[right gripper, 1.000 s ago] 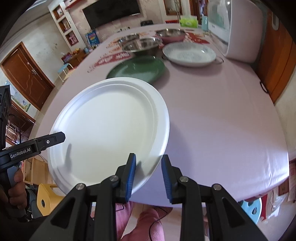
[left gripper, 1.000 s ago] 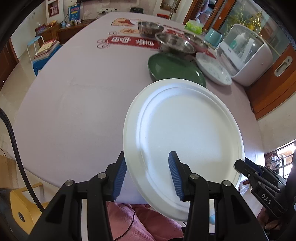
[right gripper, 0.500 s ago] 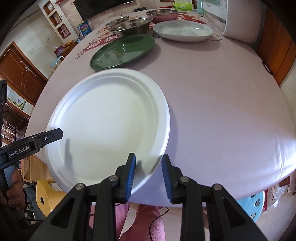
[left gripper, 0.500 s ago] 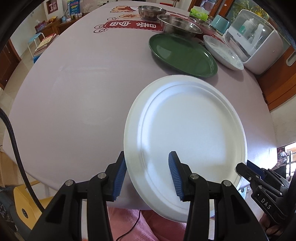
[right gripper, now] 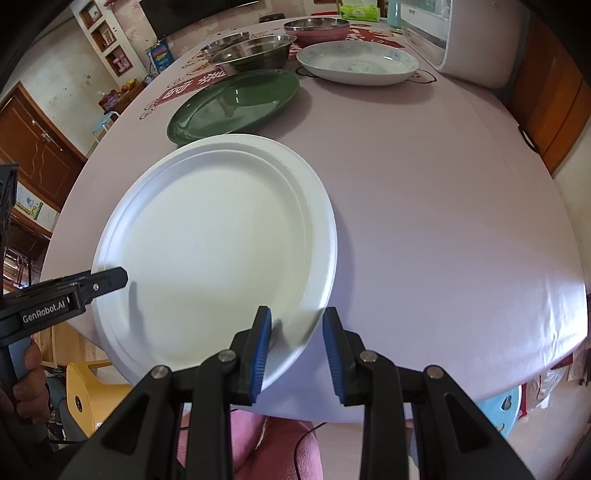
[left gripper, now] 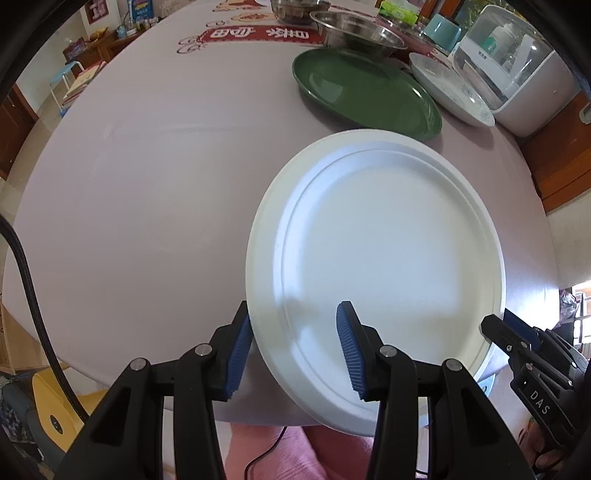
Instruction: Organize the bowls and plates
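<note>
Plate: white disposable plate [left gripper: 388,258], carried by two opposite parts of its rim, face up and roughly level, on the near side of the green plate [left gripper: 365,88]; the two rims sit close together but look apart
Overhang: the side of the white plate farthest from the green plate juts past the table [left gripper: 147,166] edge above the person's lap, so it probably hangs from the two holds and has not been set down; I cannot tell whether it touches the cloth
Left claw: left claw [left gripper: 293,312] is narrowed on the rim, one blue pad under the outer edge and the other on the upper face, gripping the white plate
Right claw: right claw [right gripper: 297,312] is set narrower and straddles the opposite rim the same way, holding the white plate
Reason for two holds: the plate looks thin and light, so one grip would likely let it sag or twist; two holds keep it flat
Other dishes: steel bowls [left gripper: 354,33] stand just beyond the green plate, and a pale speckled dish [left gripper: 450,88] lies beside it, toward the white appliance [left gripper: 517,74]
Step in hand: probably laying the white plate down beside the green plate or stacking it there
Risk: the rim may buckle under pad pressure
</note>
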`<control>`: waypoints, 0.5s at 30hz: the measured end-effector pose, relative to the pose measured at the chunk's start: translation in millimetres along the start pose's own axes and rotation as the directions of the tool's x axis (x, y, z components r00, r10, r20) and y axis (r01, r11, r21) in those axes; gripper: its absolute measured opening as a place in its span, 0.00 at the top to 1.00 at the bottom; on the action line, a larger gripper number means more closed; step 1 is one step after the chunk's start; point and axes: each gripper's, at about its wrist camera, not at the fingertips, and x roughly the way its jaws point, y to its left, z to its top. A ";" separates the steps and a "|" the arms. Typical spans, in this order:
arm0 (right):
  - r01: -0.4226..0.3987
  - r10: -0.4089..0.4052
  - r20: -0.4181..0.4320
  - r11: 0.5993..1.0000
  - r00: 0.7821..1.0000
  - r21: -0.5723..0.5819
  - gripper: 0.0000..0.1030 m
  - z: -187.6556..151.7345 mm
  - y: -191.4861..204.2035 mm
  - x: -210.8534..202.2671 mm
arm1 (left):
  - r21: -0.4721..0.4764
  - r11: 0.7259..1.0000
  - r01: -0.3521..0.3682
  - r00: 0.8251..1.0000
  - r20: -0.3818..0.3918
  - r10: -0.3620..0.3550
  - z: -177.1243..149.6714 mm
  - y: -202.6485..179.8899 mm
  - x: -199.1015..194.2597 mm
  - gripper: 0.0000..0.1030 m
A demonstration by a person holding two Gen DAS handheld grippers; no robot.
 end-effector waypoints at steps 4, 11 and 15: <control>0.010 -0.011 0.013 0.999 1.000 0.031 0.72 2.2 0.4 -0.3 | 0.012 0.999 0.032 0.999 -0.010 -0.031 4.2 4.7 1.8 0.56; 0.029 -0.031 0.018 0.997 0.999 0.078 0.72 5.3 6.7 0.2 | 0.060 0.995 0.083 0.997 -0.012 -0.082 15.8 7.1 1.7 0.45; 0.043 -0.046 0.025 0.994 0.999 0.097 0.61 7.1 12.1 -2.0 | 0.090 0.989 0.115 0.993 -0.017 -0.114 26.8 9.1 1.2 0.40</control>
